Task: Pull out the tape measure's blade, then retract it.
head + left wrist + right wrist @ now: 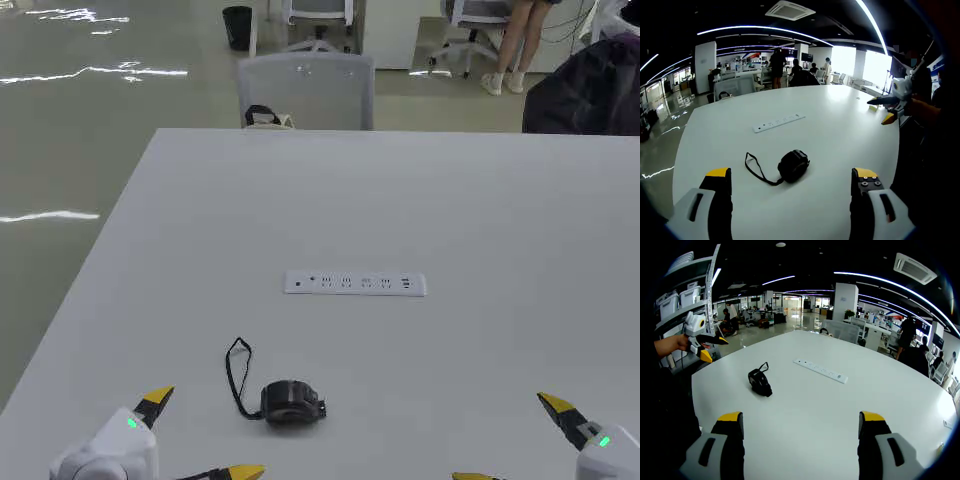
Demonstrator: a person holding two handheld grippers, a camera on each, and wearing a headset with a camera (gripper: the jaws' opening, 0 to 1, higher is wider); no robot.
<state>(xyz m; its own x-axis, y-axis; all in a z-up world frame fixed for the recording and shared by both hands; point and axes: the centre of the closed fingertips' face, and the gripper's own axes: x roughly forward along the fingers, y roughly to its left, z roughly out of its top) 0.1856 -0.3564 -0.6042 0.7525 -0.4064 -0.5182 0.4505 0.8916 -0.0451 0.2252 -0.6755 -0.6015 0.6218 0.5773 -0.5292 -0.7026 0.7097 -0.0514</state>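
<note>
A black tape measure [291,402] with a black wrist strap [237,375] lies on the white table [400,200], its blade fully inside. In the left gripper view the tape measure [793,165] sits just ahead of my left gripper [790,182], which is open and holds nothing. In the head view the left gripper [200,435] is at the bottom left, beside the tape. My right gripper [800,425] is open too, well to the right of the tape measure [760,382]. In the head view the right gripper [510,440] is at the bottom right.
A white power strip [355,284] lies flat in the middle of the table, beyond the tape. A grey chair [306,90] stands at the table's far edge. A person [520,45] stands far back by office chairs.
</note>
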